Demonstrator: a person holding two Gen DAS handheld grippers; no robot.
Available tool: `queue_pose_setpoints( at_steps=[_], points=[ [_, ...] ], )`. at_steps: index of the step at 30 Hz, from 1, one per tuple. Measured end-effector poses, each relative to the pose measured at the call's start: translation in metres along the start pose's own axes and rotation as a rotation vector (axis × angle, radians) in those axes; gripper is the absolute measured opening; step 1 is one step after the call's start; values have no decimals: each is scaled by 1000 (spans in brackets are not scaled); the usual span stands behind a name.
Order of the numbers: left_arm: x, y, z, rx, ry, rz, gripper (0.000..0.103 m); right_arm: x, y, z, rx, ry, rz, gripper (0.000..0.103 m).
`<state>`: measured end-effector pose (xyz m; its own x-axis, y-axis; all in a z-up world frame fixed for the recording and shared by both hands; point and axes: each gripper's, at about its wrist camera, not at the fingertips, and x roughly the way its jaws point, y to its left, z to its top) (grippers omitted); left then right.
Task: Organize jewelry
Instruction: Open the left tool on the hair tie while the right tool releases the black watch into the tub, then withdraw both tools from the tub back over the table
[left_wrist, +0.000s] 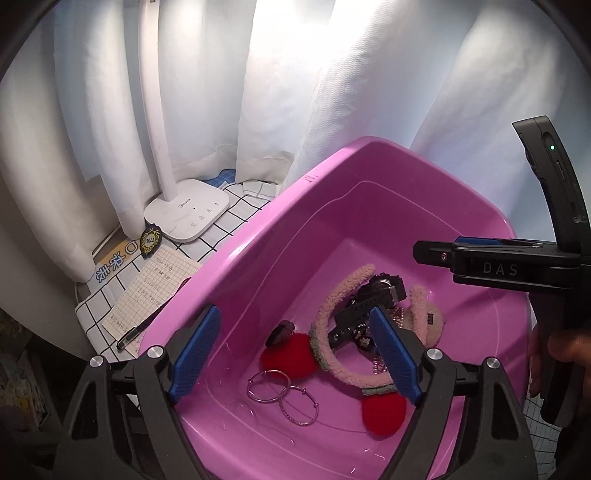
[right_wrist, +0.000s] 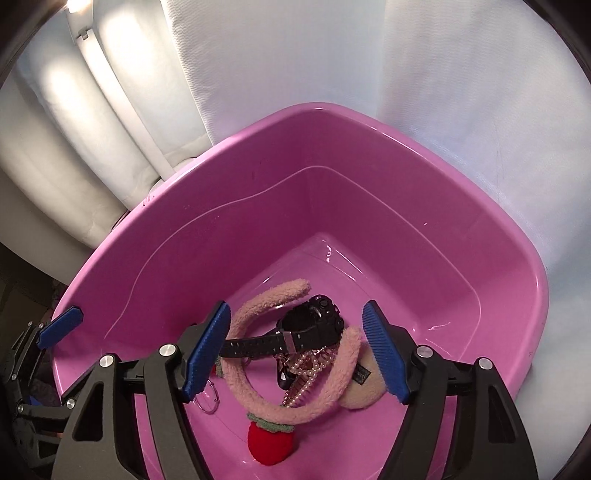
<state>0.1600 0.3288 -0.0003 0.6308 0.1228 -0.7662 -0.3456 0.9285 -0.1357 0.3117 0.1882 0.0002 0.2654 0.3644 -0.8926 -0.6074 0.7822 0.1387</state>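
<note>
Jewelry lies heaped on the floor of a pink plastic tub (left_wrist: 236, 273) — a fuzzy pink headband (right_wrist: 258, 384) with red pom-pom strawberries (right_wrist: 271, 445) curls round a black wristwatch (right_wrist: 314, 325), whose strap runs out toward the tub's left wall. A tangle of pearl strands (right_wrist: 308, 373) sits under the watch, touching the headband's right arc, and a beige fuzzy pad (right_wrist: 365, 387) lies just beside that arc, toward the right wall. Two silver hoop bangles (left_wrist: 282, 393) rest overlapping near the tub's near edge, just beside a red pom-pom (left_wrist: 290, 354).

The left gripper (left_wrist: 295, 354) hangs over the tub with its blue pads spread wide and nothing between them (the bangles lie below). The right gripper (right_wrist: 299, 354) also stands wide apart above the watch and pearls, gripping nothing.

Beyond the tub's left rim, on a checked cloth (left_wrist: 236, 225), stand a white desk lamp (left_wrist: 188, 214), a gridded notepad (left_wrist: 155, 291) and a black pen (left_wrist: 140, 328) — white curtains (left_wrist: 295, 92) behind.
</note>
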Motion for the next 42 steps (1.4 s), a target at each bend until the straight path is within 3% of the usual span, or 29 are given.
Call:
queue_pose_setpoints(
  at_steps=[14,23,42],
  points=[
    [-26,2,-10,11,-64,11,94,-23,-4,-14,27,-54,9,71],
    [-50,-3,-12,13,-98,26,94,-53,0,-27,29,-117,25,71],
    [-95,-37,-34,42,-154,44,96,-130,-23,-95,91,-258,36,72]
  ],
)
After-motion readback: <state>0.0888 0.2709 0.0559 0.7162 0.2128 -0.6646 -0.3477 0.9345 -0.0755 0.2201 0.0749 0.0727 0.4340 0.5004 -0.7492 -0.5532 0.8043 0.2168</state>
